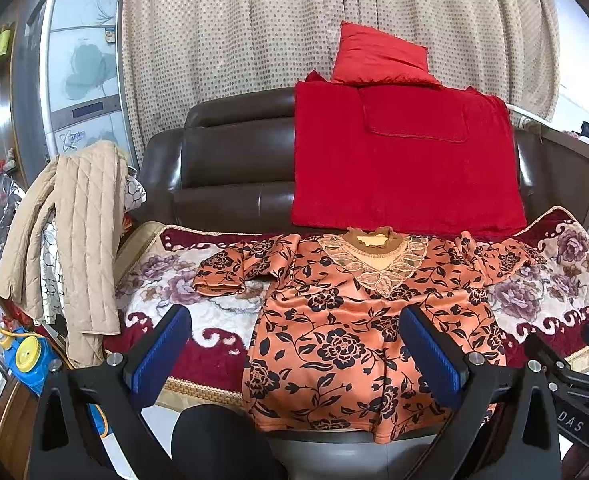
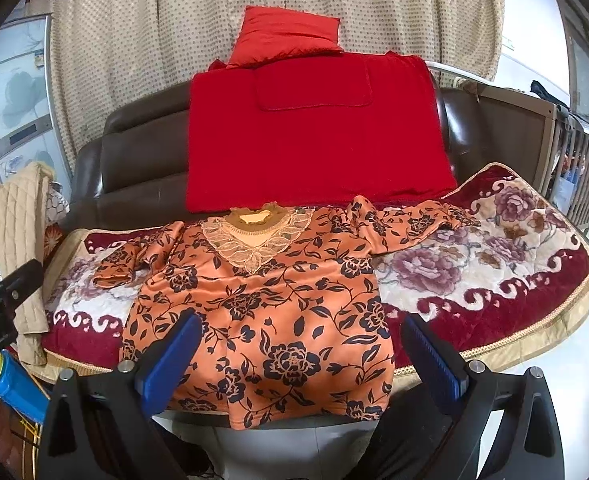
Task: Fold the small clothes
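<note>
An orange top with black flowers (image 1: 350,332) lies spread flat, front up, on a floral seat cover (image 1: 162,284), its lace collar toward the sofa back and its hem hanging over the front edge. It also shows in the right wrist view (image 2: 266,312). Both sleeves lie out to the sides. My left gripper (image 1: 294,352) is open and empty, held above the hem's left part. My right gripper (image 2: 298,356) is open and empty above the hem's right part. The right gripper shows at the edge of the left wrist view (image 1: 574,380).
A red blanket (image 1: 402,160) and a red pillow (image 1: 378,56) lean on the brown leather sofa back (image 1: 222,160). A beige quilted coat (image 1: 74,240) hangs over the left arm. A blue and yellow toy (image 1: 26,356) sits on the floor at left. A curtain (image 1: 254,20) hangs behind.
</note>
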A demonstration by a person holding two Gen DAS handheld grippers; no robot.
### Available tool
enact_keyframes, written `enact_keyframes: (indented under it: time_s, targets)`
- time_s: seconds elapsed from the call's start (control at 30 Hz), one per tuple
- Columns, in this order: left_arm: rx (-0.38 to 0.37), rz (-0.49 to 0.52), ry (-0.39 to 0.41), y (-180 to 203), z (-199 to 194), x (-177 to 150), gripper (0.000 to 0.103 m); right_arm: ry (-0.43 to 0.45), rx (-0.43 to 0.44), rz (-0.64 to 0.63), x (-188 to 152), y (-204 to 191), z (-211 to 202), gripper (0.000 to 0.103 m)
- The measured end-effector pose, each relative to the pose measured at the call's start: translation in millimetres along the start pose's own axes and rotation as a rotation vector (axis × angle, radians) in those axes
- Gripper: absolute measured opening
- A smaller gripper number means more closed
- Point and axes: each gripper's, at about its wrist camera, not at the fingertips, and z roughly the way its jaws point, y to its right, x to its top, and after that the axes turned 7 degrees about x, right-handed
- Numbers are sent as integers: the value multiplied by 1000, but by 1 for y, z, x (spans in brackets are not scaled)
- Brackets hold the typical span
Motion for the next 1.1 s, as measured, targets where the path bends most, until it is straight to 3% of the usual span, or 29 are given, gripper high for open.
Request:
enact_keyframes:
  time_s: [0.6,0.77,1.1]
  targets:
    - [11,31,-5,0,-3,0,103,0,2,-1,0,0,-1,101]
    - [48,98,-18,5,4,1,103,-7,1,3,-1,1,4,101]
    - [52,124,-69,15,35,-3,103,-28,-18,28,5,19,28,101]
